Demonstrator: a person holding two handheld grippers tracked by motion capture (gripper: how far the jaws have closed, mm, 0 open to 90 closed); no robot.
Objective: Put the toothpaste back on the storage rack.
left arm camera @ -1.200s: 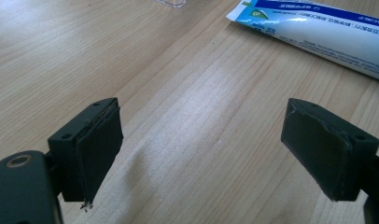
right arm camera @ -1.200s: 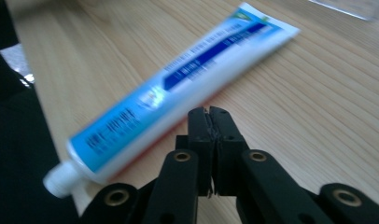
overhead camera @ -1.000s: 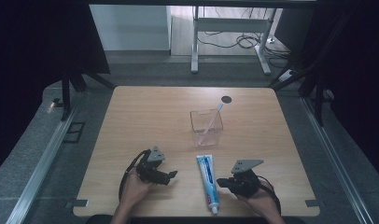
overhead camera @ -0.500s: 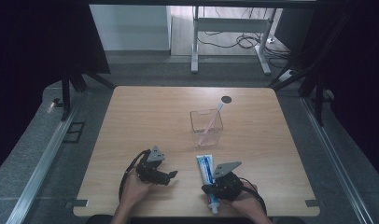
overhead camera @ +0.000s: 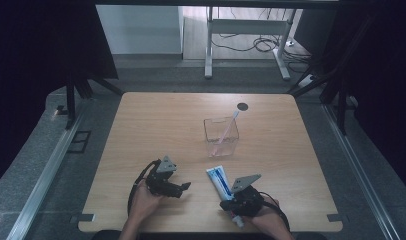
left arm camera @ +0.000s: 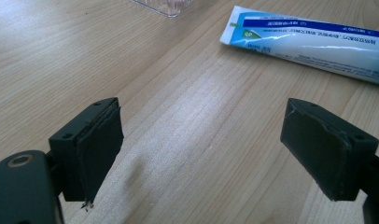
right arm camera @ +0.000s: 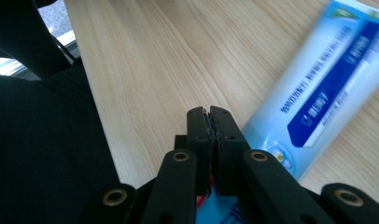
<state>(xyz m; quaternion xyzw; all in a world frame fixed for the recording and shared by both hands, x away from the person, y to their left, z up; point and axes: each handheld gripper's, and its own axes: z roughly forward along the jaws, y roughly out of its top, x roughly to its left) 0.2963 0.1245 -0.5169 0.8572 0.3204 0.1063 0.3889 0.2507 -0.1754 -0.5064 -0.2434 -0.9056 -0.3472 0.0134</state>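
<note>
Blue-and-white toothpaste tube (overhead camera: 222, 181) lay ungrasped at six o'clock of the clear cup (overhead camera: 221, 136); right claw (overhead camera: 230, 205) was clenched empty over it, left claw (overhead camera: 183, 187) released.

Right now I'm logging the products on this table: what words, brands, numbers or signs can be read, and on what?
Nothing can be read letter for letter.
toothpaste tube: white print in lines on its blue band, upside down in the left gripper view, too small to read.
toothpaste tube, right gripper view: white print on the dark blue panel, blurred; not legible.
clear container: no print visible.
</note>
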